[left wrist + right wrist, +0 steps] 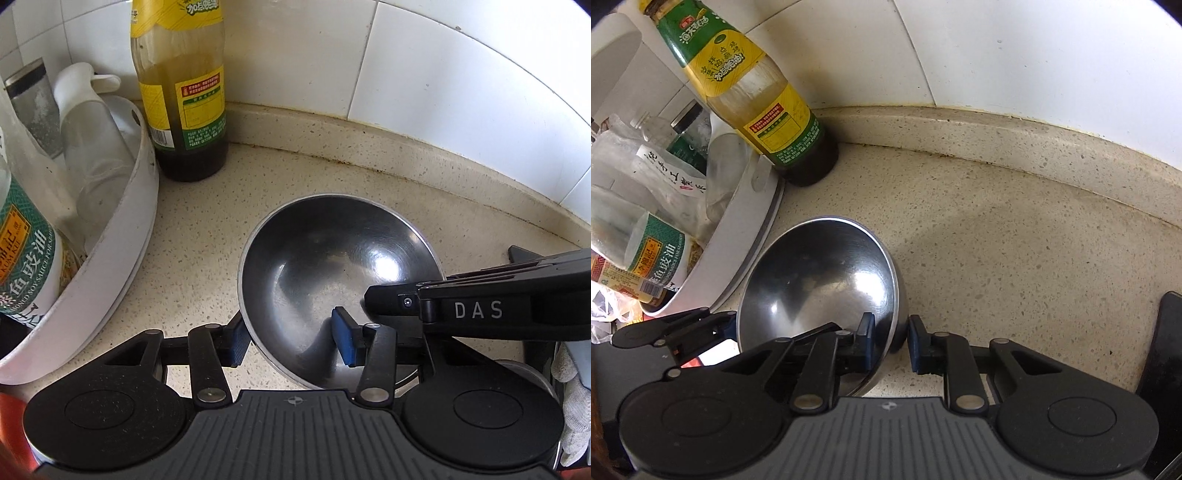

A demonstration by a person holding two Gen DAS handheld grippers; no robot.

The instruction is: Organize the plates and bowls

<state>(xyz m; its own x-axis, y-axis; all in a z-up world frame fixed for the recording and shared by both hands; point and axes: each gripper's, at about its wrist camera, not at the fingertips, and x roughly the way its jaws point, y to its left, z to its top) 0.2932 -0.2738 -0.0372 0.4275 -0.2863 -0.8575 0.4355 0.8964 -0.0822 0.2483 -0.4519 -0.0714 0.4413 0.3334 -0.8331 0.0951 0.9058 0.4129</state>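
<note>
Both jaws pinch the metal bowl (332,266) rim: left gripper (291,339) one side, right gripper (890,343) the other. It sits on the bench (1015,240); the lifting and putting away look not yet done.

One shiny round stainless-steel bowl (332,266) sits on the speckled beige stone counter (207,229). One tall yellow-and-green-labelled glass sauce bottle (183,92) stands alone. One white round plastic tub (122,254) holds several bottles and jars, too crowded to count.
</note>
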